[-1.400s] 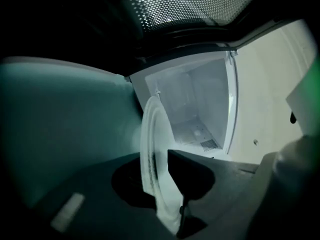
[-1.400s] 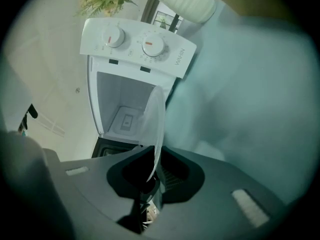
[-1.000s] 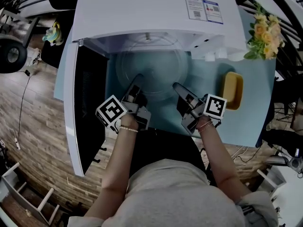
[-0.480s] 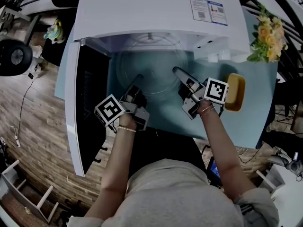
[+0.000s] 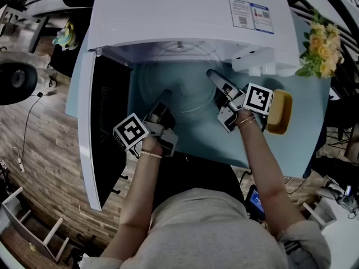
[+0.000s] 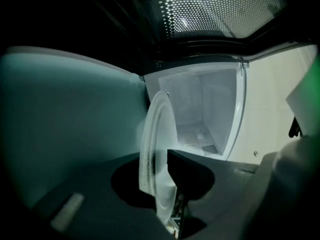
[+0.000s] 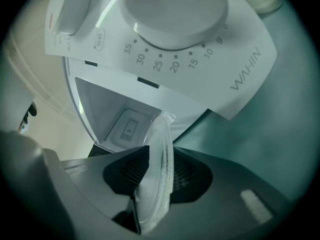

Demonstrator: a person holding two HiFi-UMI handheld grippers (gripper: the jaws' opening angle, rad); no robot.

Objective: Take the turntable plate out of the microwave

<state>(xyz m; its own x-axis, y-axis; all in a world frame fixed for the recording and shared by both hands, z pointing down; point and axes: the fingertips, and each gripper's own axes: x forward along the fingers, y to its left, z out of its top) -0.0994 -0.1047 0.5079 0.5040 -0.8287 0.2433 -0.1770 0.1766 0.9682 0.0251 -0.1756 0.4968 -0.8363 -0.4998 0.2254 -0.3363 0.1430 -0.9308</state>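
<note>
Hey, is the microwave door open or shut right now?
Open. The microwave door stands swung out at the left, and the cavity with the turntable plate lies exposed.

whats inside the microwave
Left gripper view shows a bare cavity floor and back wall; the plate, held by left gripper and right gripper, is mostly out. The roof hides the rest.

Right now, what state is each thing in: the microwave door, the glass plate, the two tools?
microwave door: wide open.
turntable plate: gripped at its rim on both sides.
left tool: shut on the plate's rim.
right tool: shut on the plate's rim.
</note>
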